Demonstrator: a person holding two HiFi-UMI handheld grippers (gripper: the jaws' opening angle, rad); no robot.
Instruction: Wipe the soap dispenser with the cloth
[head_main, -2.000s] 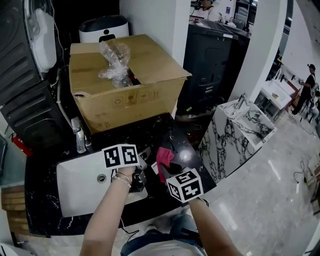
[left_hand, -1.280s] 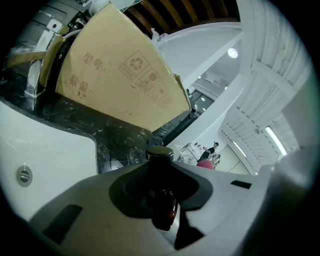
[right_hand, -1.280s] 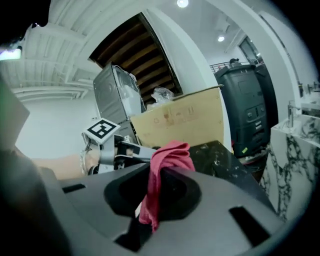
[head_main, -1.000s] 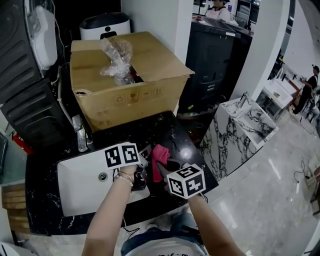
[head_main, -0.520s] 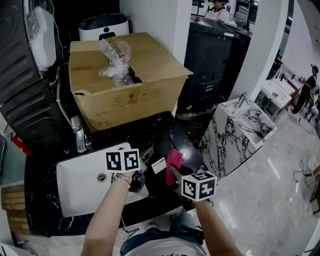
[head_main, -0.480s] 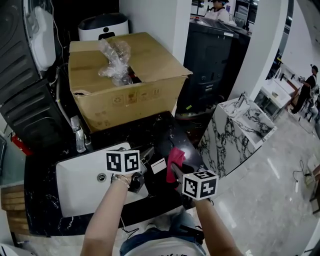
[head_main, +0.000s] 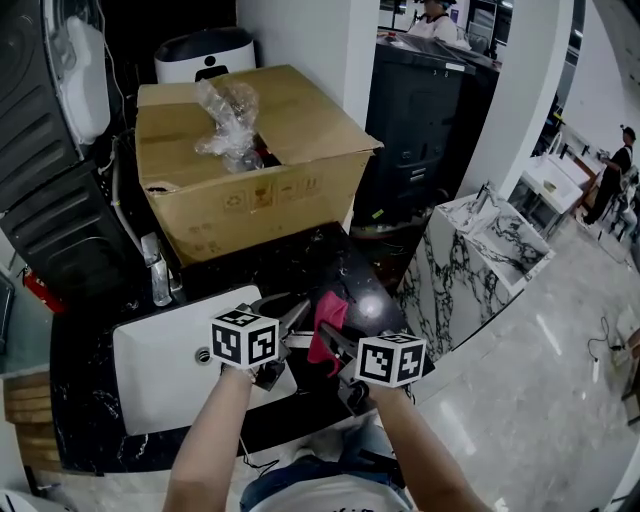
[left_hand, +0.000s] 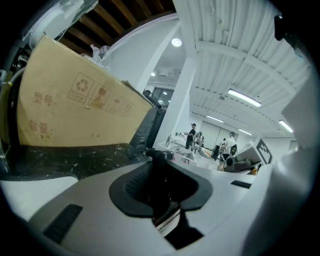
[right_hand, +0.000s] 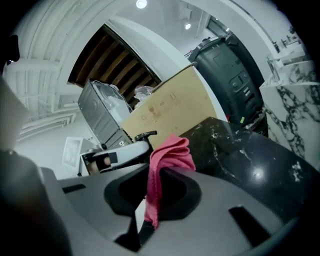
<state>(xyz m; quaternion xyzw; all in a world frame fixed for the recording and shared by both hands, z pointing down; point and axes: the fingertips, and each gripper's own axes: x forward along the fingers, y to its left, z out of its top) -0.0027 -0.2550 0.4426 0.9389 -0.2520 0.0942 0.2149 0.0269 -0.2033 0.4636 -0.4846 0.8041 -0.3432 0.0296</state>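
Left gripper (head_main: 293, 319) clamps the dark dispenser (left_hand: 161, 182); right gripper (head_main: 337, 347) pinches the cloth (right_hand: 169, 150). Box (left_hand: 75, 107) at ten o'clock seemingly reads 型号, 数量.

A showroom hall: basin (head_main: 150, 362) set in black marble counter (head_main: 310, 262), marble stands (head_main: 452, 290).

Your left gripper (head_main: 297, 313) and right gripper (head_main: 323, 336) have pale grey bodies, each carrying a white cube (head_main: 245, 338) with black square markers. Your forearms (head_main: 208, 440) are sleeveless, your top (head_main: 320, 497) white.
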